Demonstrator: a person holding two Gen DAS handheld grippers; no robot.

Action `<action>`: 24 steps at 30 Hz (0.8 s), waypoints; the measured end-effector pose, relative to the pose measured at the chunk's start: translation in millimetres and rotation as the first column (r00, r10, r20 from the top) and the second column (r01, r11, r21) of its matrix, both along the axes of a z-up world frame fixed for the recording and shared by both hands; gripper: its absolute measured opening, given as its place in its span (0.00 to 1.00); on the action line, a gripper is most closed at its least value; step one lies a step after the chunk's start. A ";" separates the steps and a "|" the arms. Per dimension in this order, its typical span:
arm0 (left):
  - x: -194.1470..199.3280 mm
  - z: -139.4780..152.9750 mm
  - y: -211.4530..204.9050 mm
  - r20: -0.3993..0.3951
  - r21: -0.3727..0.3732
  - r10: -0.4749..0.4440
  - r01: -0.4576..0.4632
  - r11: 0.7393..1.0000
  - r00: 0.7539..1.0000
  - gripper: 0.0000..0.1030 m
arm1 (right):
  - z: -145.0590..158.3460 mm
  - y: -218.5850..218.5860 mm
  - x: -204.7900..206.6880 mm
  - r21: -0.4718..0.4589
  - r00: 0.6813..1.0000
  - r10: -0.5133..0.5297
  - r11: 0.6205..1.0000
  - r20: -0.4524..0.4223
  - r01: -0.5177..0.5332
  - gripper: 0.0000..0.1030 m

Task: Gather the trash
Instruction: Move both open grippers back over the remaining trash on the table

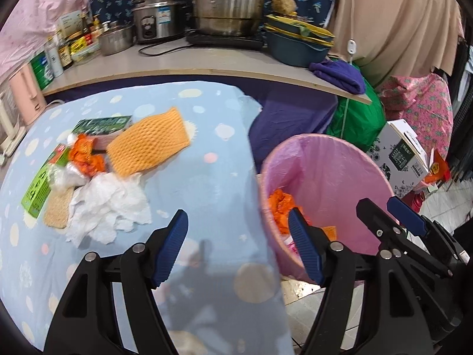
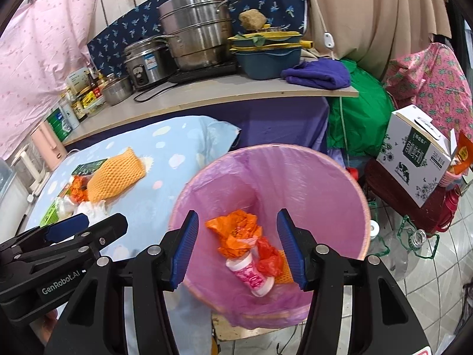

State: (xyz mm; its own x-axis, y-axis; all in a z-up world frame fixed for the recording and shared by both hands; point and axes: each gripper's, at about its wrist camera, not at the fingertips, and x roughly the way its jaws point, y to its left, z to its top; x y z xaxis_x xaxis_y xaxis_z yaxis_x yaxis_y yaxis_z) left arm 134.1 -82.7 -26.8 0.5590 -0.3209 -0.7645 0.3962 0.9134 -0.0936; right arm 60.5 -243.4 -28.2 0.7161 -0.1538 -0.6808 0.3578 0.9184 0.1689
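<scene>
Hovering over the pink-lined bin (image 2: pixel 334 183), right claw (image 2: pixel 236 247) gapes empty; left claw (image 1: pixel 238 245) spread wide, nothing held, above the table (image 1: pixel 207 183).

The left gripper (image 2: pixel 66 227), at 8 o'clock in the right wrist view, bore the white marking "GenRobot.AI". Other labels on boxes and bottles were illegible.

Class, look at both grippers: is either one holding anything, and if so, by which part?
Nothing is held. The left gripper is open over the blue tablecloth, and the right gripper is open above the pink bin, empty.
</scene>
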 end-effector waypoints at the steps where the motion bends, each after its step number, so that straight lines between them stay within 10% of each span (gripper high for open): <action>1: 1.4 -0.9 8.0 -0.004 -0.003 0.015 -0.015 1.000 1.000 0.67 | -0.4 5.8 1.9 -0.001 1.000 0.011 1.000 -0.002 -0.011 0.52; 24: 24.8 -42.8 211.7 -0.104 0.017 0.384 -0.385 0.923 0.917 0.72 | -21.9 155.5 71.5 0.004 0.945 0.320 0.947 -0.075 -0.320 0.52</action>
